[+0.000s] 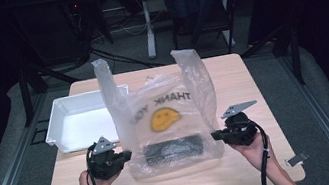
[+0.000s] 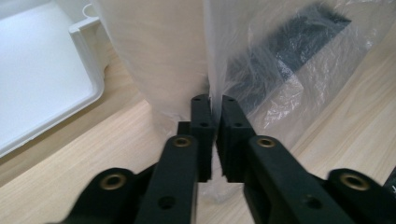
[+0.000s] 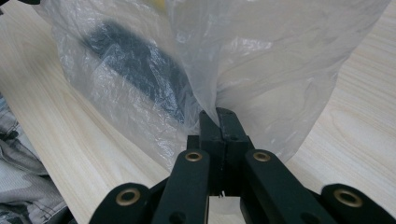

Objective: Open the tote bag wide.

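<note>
Translucent plastic carrier bag [image 1: 166, 117], printed with a yellow smiling face and "THANK YOU", stands upright in the middle of the pale wooden counter [image 1: 246, 170], its two handle loops raised. Flat black rectangular object [image 1: 173, 150] lies inside at the bottom, seen through the film. Left tongs [image 1: 123, 156] pinch the bag's lower left side, the jaws nearly together with a fold of film between them, as the left gripper view shows [image 2: 215, 114]. Right tongs [image 1: 216, 136] are clamped on the lower right side, jaws fully together on gathered film [image 3: 218, 122]. Holding both side edges low and apart likely keeps the thin bag spread and steady, so that its contents stay flat and its mouth faces upward. White shallow plastic tray [image 1: 61, 109] sits just left of the bag, touching or nearly touching it, probably as a source or destination for items.
</note>
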